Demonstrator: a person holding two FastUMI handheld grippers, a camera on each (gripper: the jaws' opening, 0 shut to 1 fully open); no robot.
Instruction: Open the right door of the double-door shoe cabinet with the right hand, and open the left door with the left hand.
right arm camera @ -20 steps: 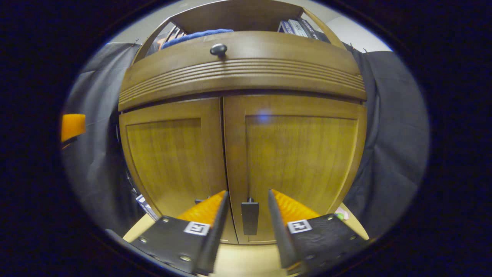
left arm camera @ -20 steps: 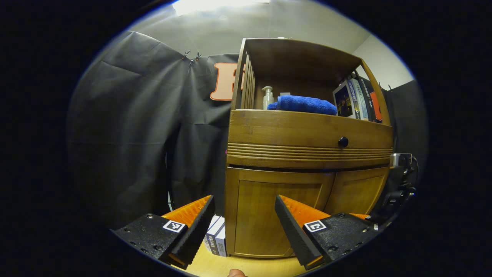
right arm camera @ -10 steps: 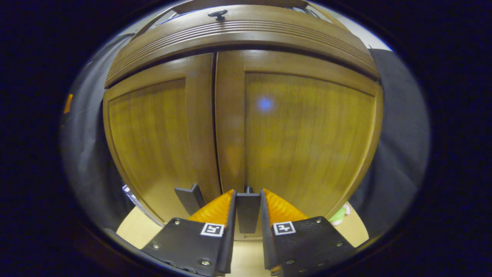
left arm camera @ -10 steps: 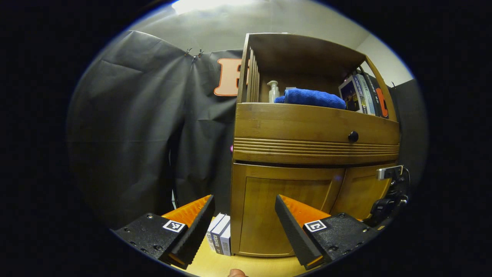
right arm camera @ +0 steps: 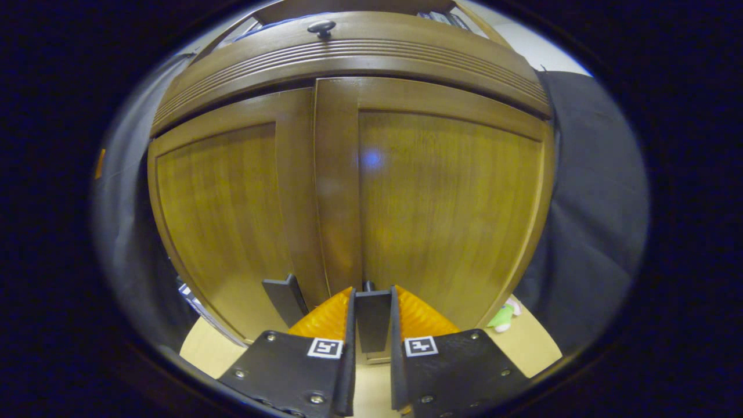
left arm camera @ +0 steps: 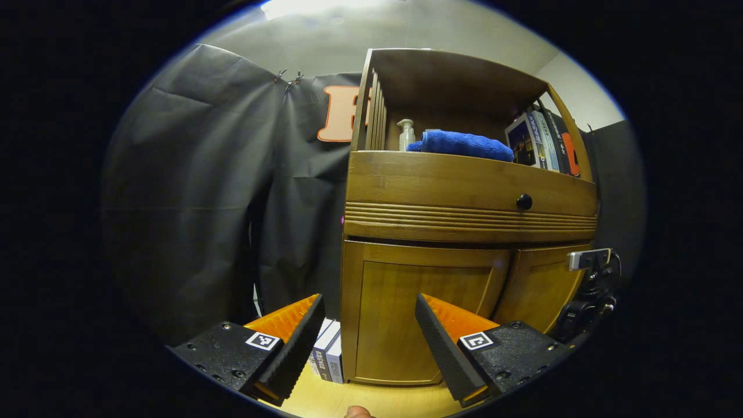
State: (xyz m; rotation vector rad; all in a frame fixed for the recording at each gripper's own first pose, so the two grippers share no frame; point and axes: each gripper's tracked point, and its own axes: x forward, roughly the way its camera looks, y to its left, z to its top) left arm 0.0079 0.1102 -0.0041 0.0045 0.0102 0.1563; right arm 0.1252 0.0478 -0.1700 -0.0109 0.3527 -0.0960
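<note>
Fingers of my right gripper (right arm camera: 371, 316) are clamped on the right door's handle (right arm camera: 372, 312), one finger pressing each side of that dark upright pull. I hold it there because the handle sits at the door's inner edge, beside the seam between the two doors, farthest from the hinge, which I judge gives the easiest swing. The right door (right arm camera: 447, 203) looks closed, flush with its neighbour; the pull has not yet produced a gap that I can see.

The left door's handle (right arm camera: 285, 299) stands just beside my clamped fingers, on the other side of the seam, and nothing touches it. The left door (right arm camera: 220, 232) is likewise shut.

My left gripper (left arm camera: 368, 342) hangs back with its fingers spread wide apart and empty. In the left gripper view it faces the cabinet's (left arm camera: 464, 180) left front corner, well apart from the doors, which I judge keeps it out of the right door's swing until its turn comes. The other gripper's body (left arm camera: 586, 284) shows at the cabinet's right side in that view.

The cabinet stands on a pale wooden surface (left arm camera: 325, 400), with some books (left arm camera: 328, 357) upright against its left side. On its open shelf lie a blue towel (left arm camera: 464, 144), a pump bottle (left arm camera: 406, 133) and more books (left arm camera: 537, 142); a drawer with a dark knob (left arm camera: 524, 201) sits above the doors.

Risk noted: the handle is narrow, so a pull off its axis could slip the fingers.
</note>
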